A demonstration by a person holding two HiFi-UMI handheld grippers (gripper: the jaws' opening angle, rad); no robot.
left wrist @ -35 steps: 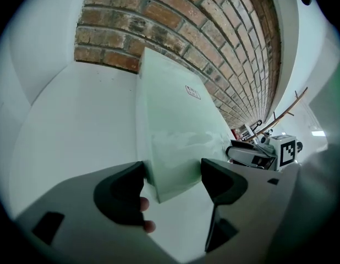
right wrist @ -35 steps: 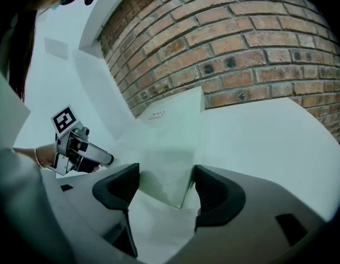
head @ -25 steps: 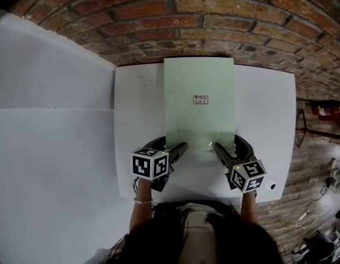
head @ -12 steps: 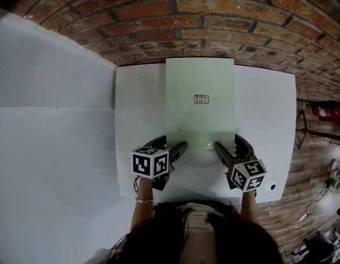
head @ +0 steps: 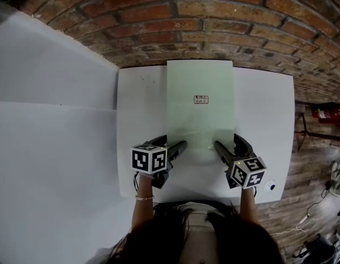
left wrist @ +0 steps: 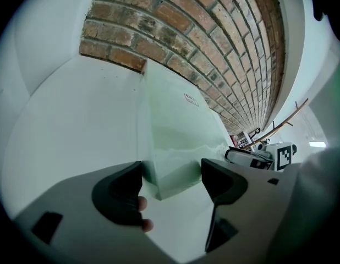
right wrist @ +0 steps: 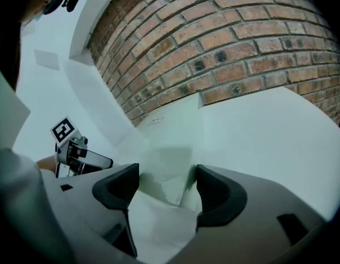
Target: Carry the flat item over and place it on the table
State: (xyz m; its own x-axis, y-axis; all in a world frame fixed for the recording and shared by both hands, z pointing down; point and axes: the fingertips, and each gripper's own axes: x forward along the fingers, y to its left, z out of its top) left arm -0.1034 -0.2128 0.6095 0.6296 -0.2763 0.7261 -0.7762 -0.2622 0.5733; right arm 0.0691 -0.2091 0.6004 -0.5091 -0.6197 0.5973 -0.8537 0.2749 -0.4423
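A pale green flat sheet lies lengthwise on the white table, its far end at the brick wall. It carries a small label. My left gripper stands open at the sheet's near left corner, and that corner sits between the jaws without being pinched. On the other side, my right gripper is open around the near right corner. In the left gripper view the jaws are wide apart. The right gripper shows the same gap.
A brick wall runs behind the table. A white panel adjoins the table's left edge. A small round object sits at the table's near right corner. A wooden floor with a red extinguisher lies to the right.
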